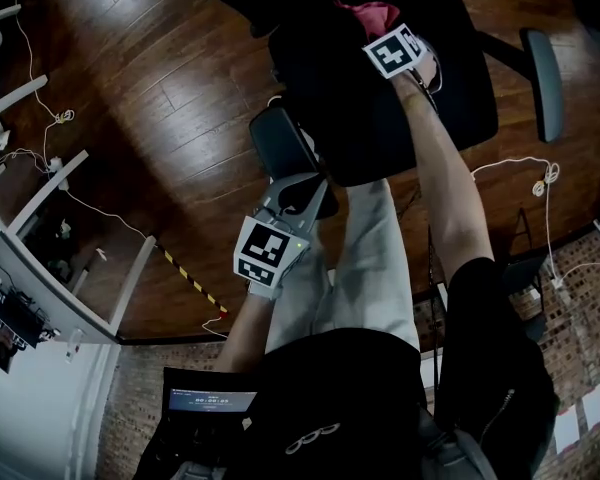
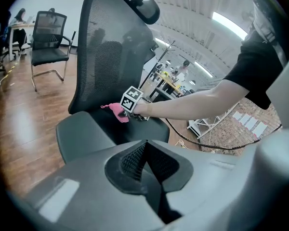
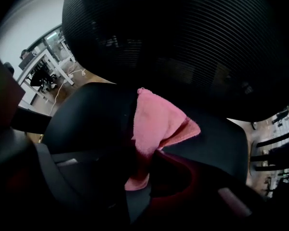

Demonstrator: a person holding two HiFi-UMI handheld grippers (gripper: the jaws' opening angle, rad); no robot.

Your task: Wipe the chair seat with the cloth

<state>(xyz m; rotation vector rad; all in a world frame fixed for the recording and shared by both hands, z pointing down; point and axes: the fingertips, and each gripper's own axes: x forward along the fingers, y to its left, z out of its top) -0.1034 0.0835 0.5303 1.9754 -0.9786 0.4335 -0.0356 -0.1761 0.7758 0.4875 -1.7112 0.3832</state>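
My right gripper (image 3: 143, 179) pinches the pink cloth (image 3: 156, 124) at the rear edge of the seat (image 1: 380, 133), under the backrest (image 3: 183, 42). Bare seat spreads frontward. My left gripper (image 2: 145, 163) is closed and empty.

A dark brown wood-plank floor (image 1: 150, 88) carries a thin white cable (image 1: 63, 117) and a short yellow-and-black striped tape strip (image 1: 190, 280). White metal desk frames (image 1: 48, 190) stand at the left. A second black mesh office chair (image 2: 49, 37) stands farther off on the planks.
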